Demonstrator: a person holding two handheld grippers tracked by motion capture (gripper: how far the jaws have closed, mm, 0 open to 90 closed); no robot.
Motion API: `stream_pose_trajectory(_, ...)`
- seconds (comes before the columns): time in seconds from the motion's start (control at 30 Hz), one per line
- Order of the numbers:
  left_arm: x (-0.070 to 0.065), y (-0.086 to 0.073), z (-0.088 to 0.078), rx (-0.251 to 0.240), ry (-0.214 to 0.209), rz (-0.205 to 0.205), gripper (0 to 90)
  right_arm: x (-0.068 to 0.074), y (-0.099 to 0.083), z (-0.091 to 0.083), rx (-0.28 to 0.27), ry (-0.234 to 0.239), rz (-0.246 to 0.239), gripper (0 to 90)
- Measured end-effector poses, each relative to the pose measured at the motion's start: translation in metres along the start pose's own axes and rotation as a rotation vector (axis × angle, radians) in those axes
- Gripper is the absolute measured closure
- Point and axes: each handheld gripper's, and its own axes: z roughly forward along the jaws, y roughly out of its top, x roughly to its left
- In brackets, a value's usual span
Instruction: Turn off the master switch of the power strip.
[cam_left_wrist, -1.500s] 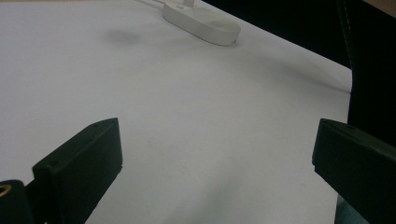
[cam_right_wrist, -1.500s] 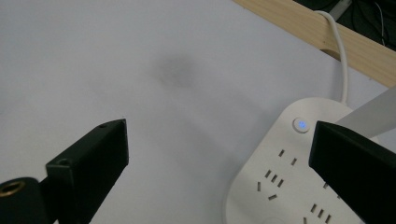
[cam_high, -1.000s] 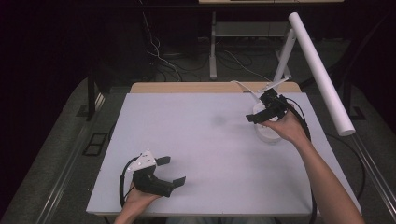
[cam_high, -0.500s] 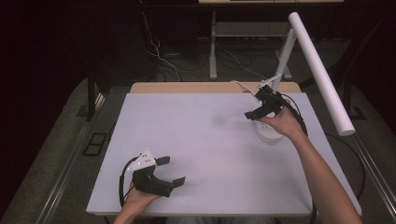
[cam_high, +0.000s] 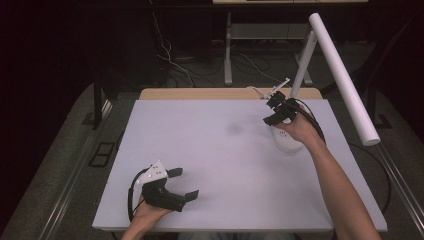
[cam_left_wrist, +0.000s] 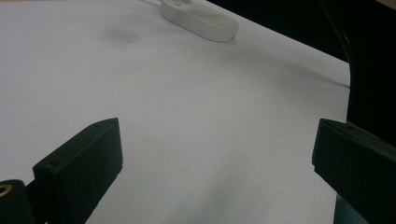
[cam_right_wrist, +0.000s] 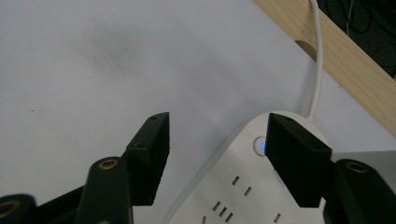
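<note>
The right gripper (cam_right_wrist: 215, 154) hangs just above the near end of the white power strip (cam_right_wrist: 243, 186), jaws half apart with nothing between them; they have just been closing, one jaw over bare table and the other over the strip's top beside its round button (cam_right_wrist: 258, 145), which glows blue; no pad presses on anything yet; in the high view this gripper (cam_high: 274, 107) sits at the far right of the white table (cam_high: 210, 165), over the strip (cam_high: 287, 142), close to the foot of a white desk lamp (cam_high: 340, 75); a white cord (cam_right_wrist: 319, 60) runs from the strip off over the wooden back edge (cam_right_wrist: 336, 56); the work looks barely begun, I judge: the reach to the button is made, the press itself is left; the left gripper (cam_high: 181, 183) rests at the near left, jaws wide and empty, well apart from the strip (cam_left_wrist: 198, 18); no brand, label or writing can be read, only unmarked socket slots (cam_right_wrist: 224, 207)
</note>
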Motion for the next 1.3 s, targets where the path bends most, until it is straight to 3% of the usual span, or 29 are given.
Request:
stream_pose_trajectory(0.47, -0.001, 0.0, 0.001, 0.003, -0.004, 0.005, 1.1, -0.007, 0.003, 0.009, 0.014, -0.07, 0.008, 68.7)
stream_pose_trajectory(0.7, -0.001, 0.0, 0.0, 0.007, -0.005, 0.005, 1.1, -0.012, 0.007, 0.01, 0.014, -0.1, 0.001, 88.6)
stream_pose_trajectory(1.3, -0.003, 0.0, 0.001, 0.021, -0.013, 0.026, 1.1, -0.024, 0.001, 0.031, 0.061, -0.126, 0.008, 89.0)
